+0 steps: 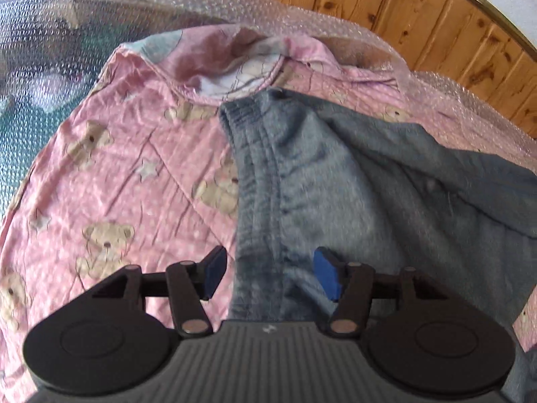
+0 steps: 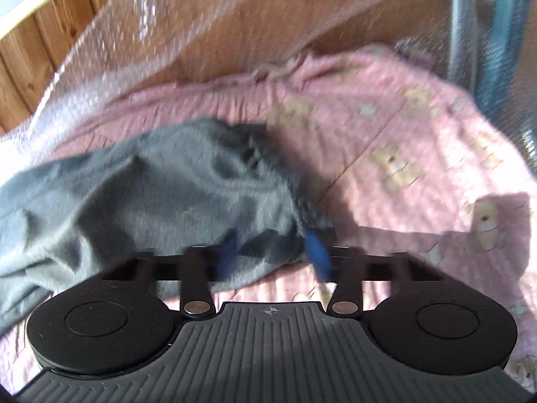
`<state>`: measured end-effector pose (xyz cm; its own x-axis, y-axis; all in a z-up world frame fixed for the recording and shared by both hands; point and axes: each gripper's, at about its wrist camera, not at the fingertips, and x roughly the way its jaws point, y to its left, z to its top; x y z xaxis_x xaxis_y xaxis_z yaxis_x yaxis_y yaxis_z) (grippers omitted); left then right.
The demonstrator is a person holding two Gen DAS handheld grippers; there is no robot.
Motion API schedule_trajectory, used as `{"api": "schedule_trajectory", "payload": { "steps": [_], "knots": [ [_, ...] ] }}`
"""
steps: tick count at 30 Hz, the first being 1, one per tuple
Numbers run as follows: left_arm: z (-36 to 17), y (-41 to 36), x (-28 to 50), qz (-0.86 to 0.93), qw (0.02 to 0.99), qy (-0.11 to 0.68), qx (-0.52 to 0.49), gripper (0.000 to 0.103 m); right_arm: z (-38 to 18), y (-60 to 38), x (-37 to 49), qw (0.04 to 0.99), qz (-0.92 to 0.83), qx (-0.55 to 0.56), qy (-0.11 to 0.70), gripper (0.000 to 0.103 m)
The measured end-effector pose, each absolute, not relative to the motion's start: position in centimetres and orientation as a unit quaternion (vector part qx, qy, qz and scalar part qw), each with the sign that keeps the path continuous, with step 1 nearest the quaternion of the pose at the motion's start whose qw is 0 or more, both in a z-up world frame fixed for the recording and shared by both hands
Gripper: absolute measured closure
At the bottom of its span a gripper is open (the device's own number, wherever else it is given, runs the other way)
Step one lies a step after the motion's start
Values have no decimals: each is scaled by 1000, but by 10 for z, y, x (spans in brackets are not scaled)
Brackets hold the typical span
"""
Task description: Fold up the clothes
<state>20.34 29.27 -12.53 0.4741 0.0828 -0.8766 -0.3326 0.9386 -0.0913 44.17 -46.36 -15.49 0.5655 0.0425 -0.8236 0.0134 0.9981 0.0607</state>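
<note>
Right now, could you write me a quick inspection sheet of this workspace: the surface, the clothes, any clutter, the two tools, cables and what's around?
Surface: pink teddy-bear bedspread, wrinkled, over a bed.
Job's things: one grey garment, rumpled and unfolded, ribbed edge toward the far end.
Clutter: bubble wrap draped along the far edge.
Grippers: left tool open, astride the garment's edge; right tool open over a bunch of the cloth, view blurred.
Cables: nothing seen.
Surroundings: wooden plank wall behind the bed.
</note>
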Motion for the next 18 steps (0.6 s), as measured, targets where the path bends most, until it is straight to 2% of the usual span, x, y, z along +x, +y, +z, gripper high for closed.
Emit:
{"api": "schedule_trajectory", "payload": {
  "steps": [1,5,13,15,17,18],
  "knots": [
    [-123,293,200,124,850,497,-124,45,-154,-463,442,882,15,31,470,103],
    [-115,295,187,131,852,493,-120,45,-90,-490,423,902,43,150,402,103],
    [-121,302,172,154,844,499,-119,44,-92,-544,432,867,-72,148,471,101],
    [-122,304,169,160,843,501,-119,44,-100,-533,424,874,-48,140,463,89],
    [-120,301,165,161,842,501,-118,43,-106,-517,417,888,-21,138,437,40],
    [-119,300,163,161,842,501,-117,42,-110,-510,416,896,-19,121,428,35]
  ]
}}
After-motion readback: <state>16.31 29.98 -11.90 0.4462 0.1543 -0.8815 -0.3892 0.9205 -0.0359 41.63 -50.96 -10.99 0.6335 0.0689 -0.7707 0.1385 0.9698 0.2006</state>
